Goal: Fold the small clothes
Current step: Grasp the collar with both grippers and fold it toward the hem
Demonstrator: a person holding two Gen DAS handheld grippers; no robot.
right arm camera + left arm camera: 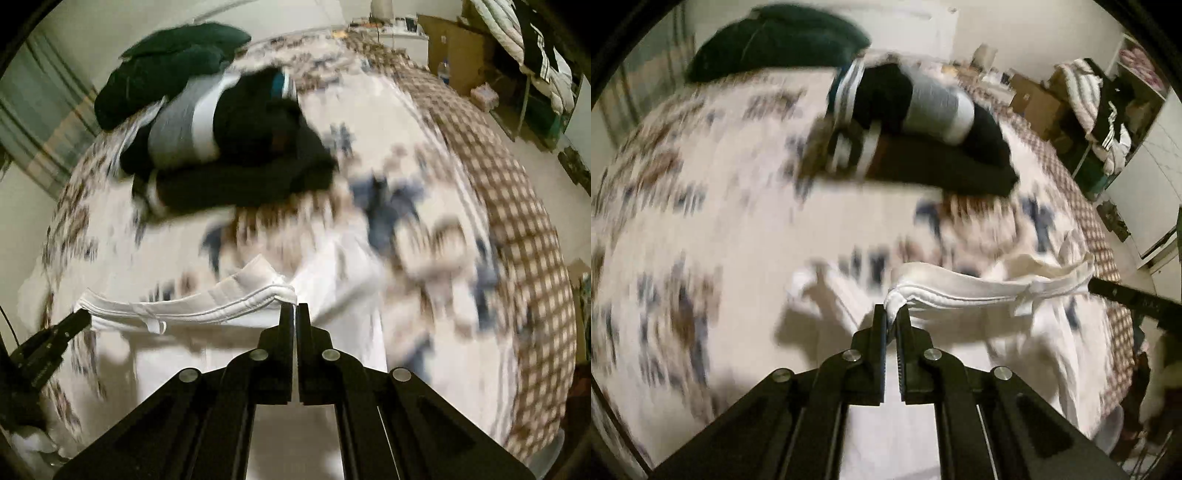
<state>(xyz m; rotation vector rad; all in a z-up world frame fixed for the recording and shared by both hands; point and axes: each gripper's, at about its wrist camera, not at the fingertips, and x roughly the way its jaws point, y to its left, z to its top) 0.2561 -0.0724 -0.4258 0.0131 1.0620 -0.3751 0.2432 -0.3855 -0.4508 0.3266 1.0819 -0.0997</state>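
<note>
A white garment (pixel 990 291) with a stitched waistband hangs stretched between my two grippers above the patterned bedspread (pixel 701 184). My left gripper (pixel 894 312) is shut on one corner of its waistband. In the right wrist view my right gripper (pixel 294 308) is shut on the other corner of the same white garment (pixel 184 314). The right gripper's black tip (pixel 1108 288) shows at the right edge of the left wrist view; the left gripper's tip (pixel 74 321) shows at the left of the right wrist view. Most of the scene is blurred.
A stack of folded dark, grey and white clothes (pixel 923 129) lies further back on the bed, with a dark green bundle (pixel 775 40) behind it. Cardboard boxes (pixel 1034 99) and a rack of clothes (pixel 1108 110) stand beyond the bed's right edge.
</note>
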